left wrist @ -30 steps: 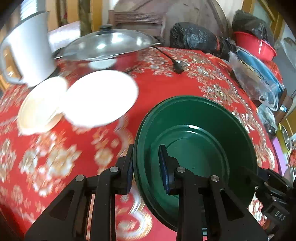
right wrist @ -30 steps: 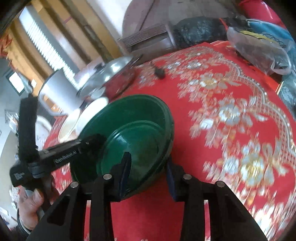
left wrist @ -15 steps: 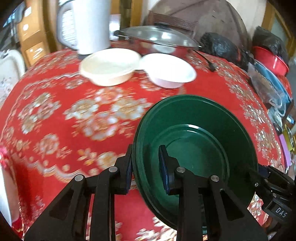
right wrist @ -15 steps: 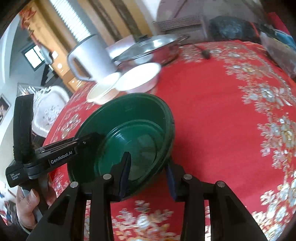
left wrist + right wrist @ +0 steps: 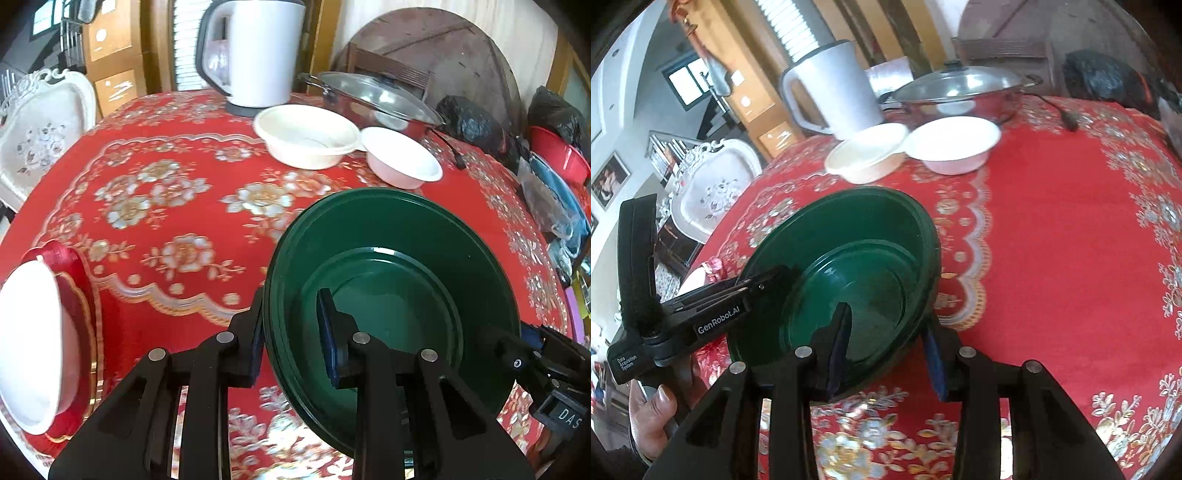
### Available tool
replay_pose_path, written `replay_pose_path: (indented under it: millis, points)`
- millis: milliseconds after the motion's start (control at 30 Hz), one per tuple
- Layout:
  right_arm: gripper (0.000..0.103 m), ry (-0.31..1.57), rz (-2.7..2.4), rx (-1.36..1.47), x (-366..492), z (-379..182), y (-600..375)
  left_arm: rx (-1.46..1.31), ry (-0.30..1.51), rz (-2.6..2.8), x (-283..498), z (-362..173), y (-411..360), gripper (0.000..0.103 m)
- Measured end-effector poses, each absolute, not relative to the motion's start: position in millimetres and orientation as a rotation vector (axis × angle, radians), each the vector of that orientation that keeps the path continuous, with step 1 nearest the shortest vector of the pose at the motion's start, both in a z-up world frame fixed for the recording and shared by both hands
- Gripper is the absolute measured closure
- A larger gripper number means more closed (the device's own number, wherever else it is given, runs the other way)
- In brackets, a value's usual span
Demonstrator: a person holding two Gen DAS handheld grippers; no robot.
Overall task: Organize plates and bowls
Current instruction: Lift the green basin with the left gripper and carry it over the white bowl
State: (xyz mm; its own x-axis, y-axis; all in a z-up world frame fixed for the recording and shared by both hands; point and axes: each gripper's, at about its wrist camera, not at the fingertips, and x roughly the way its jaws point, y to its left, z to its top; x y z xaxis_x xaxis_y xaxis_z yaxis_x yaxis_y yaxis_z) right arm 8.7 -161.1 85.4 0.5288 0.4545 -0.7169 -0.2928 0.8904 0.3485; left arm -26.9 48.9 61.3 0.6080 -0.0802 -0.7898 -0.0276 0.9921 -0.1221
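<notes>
A stack of dark green glossy round plates is tilted above the red cloth. Two white plastic bowls sit touching at the far side, and a white bowl on a red plate lies at the left edge.

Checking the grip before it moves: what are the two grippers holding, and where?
Both hold the dark green plastic plates: left gripper and right gripper clamp opposite rims.

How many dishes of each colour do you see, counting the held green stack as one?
White-toned: 3, cream bowl, pinkish bowl, white bowl at left edge
Green: 1, green stack
Red: 2, red plate, red basin
Total: 6
</notes>
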Motion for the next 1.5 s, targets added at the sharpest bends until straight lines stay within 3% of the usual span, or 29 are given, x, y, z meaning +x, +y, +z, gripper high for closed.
replay_pose_path:
  millis: [867, 1500]
  points:
    - [0.058, 0.866, 0.568, 0.075, 1, 114, -73, -0.197, 0.830, 0.094, -68, 88, 129, 0.076]
    - [0.057, 0.809, 0.826, -0.072, 2, 137, 78, -0.352, 0.759, 0.393, -136, 90, 269, 0.073]
